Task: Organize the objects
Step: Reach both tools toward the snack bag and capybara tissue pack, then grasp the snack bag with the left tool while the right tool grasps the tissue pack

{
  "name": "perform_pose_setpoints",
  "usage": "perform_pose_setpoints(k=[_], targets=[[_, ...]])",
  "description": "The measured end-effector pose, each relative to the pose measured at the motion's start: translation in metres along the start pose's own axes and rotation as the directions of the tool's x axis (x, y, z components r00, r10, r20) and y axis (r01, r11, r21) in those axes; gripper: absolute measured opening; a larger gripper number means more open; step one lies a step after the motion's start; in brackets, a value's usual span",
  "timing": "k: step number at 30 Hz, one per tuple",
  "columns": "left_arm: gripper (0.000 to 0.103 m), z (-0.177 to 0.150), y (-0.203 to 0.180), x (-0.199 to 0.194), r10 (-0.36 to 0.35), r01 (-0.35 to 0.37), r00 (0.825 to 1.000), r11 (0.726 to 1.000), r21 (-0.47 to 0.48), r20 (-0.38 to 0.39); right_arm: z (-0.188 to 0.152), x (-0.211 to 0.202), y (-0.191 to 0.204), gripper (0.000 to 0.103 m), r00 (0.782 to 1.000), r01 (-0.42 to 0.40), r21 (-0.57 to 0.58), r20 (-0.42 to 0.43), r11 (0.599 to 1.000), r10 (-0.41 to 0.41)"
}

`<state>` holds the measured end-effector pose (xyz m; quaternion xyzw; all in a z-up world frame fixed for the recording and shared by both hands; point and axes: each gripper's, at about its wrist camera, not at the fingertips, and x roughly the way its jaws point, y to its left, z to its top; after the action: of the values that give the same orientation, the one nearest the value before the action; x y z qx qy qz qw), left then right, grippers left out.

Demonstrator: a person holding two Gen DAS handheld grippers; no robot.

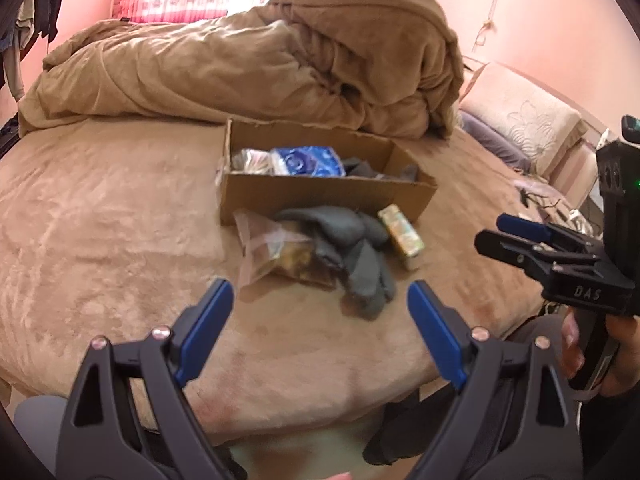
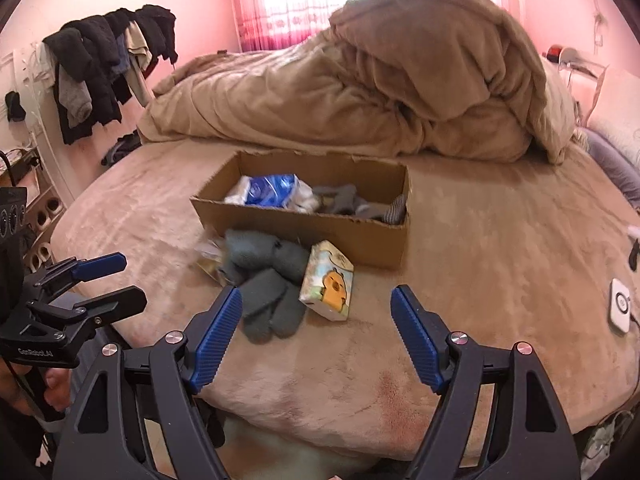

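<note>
1. Left gripper (image 1: 320, 300): blue-padded fingers (image 1: 210, 320) spread wide, nothing between them, hovering above the near edge of the bed (image 1: 100, 220). It also shows at the left edge of the right wrist view (image 2: 116, 280), jaws apart.
2. Right gripper (image 2: 316, 308): fingers (image 2: 218, 332) spread wide too, holding nothing, over the bed's near edge. In the left wrist view it sits at far right (image 1: 496, 234), held by a hand (image 1: 600, 356).
3. Loose pile just past the fingertips, on the bed cover: grey gloves (image 2: 268, 292) in the middle, overlapping each other.
4. Tissue pack with an orange cartoon animal (image 2: 328, 280) lies just right of the gloves, touching them, tilted.
5. Clear plastic bag (image 1: 276, 250) with brownish contents lies left of the gloves, partly under them; blurred in both views.
6. Open cardboard box (image 2: 352, 236) sits directly behind the pile. Inside: blue-and-white packet (image 2: 272, 192) on the left, grey socks or cloth (image 2: 344, 202) on the right.
7. Behind the box: heaped tan duvet (image 2: 360, 92).
8. Far left: dark clothes on a rack (image 2: 100, 68). Far right: pillow (image 1: 520, 120), small white device (image 2: 619, 306) on the bed.
</note>
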<state>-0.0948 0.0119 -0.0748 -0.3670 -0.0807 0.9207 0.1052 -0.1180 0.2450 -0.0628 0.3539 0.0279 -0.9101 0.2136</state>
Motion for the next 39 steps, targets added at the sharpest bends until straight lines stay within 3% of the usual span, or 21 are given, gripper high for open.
perform_pose_setpoints(k=[6, 14, 19, 24, 25, 29, 31, 33, 39], targets=[[0.09, 0.002, 0.013, 0.029, 0.024, -0.025, 1.0, 1.0, -0.017, -0.011, -0.002, 0.025, -0.01, 0.08, 1.0, -0.012, 0.021, -0.028, 1.0, 0.013], [0.09, 0.007, 0.038, 0.06, 0.004, -0.006, 1.0, 0.995, -0.097, -0.015, 0.003, 0.058, -0.017, 0.08, 0.998, -0.028, 0.031, -0.059, 0.999, 0.03], [0.09, 0.006, 0.059, 0.077, -0.028, 0.024, 1.0, 0.981, -0.194, -0.015, 0.004, 0.079, -0.025, 0.08, 0.996, -0.04, 0.061, -0.076, 0.997, 0.044], [0.088, 0.009, 0.058, 0.091, -0.047, 0.041, 0.999, 0.979, -0.2, -0.024, 0.001, 0.094, -0.035, 0.08, 0.994, -0.049, 0.106, -0.096, 0.993, 0.059], [0.087, 0.01, 0.057, 0.094, -0.046, 0.041, 0.999, 0.979, -0.199, -0.022, 0.0, 0.097, -0.037, 0.079, 0.992, -0.053, 0.117, -0.104, 0.992, 0.065], [0.06, 0.011, 0.055, 0.101, -0.11, 0.1, 0.994, 0.969, -0.226, -0.029, -0.007, 0.115, -0.042, 0.071, 0.98, -0.11, 0.177, -0.148, 0.978, 0.137], [0.057, 0.01, 0.052, 0.1, -0.117, 0.107, 0.993, 0.97, -0.219, -0.03, -0.009, 0.118, -0.042, 0.067, 0.977, -0.122, 0.186, -0.152, 0.975, 0.151], [0.051, 0.008, 0.051, 0.098, -0.127, 0.118, 0.991, 0.967, -0.226, -0.027, -0.01, 0.116, -0.041, 0.052, 0.976, -0.132, 0.185, -0.145, 0.974, 0.16], [0.048, 0.007, 0.05, 0.08, -0.114, 0.109, 0.993, 0.967, -0.231, -0.006, -0.015, 0.106, -0.042, 0.051, 0.979, -0.132, 0.182, -0.129, 0.974, 0.157]])
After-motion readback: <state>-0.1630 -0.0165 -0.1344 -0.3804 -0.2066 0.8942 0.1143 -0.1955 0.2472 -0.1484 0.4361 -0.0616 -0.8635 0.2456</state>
